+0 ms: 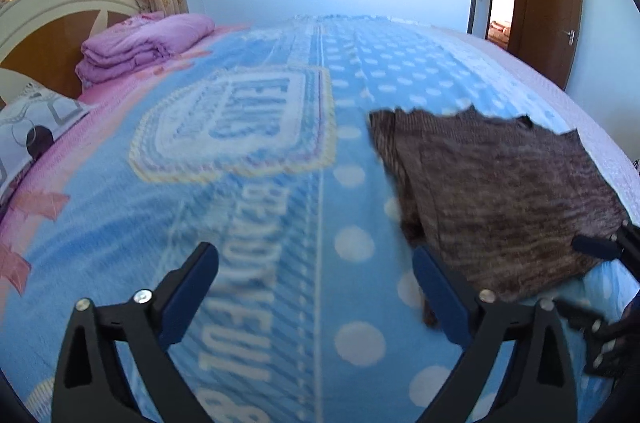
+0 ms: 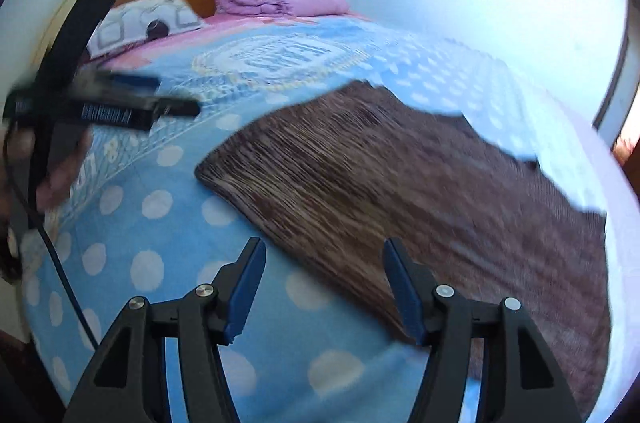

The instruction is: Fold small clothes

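A brown striped knit garment (image 2: pixel 400 183) lies flat on the blue polka-dot blanket (image 1: pixel 280 203) covering the bed, looking already folded into a rough rectangle, though blur hides how neat the edges are. The left gripper (image 1: pixel 316 287) hovers just beside its left edge, jaws wide and empty. The right gripper (image 2: pixel 324 287) hangs over the near edge, jaws apart, nothing pinched between them. Judging by this, one fold is laid down; further folds or smoothing probably remain.
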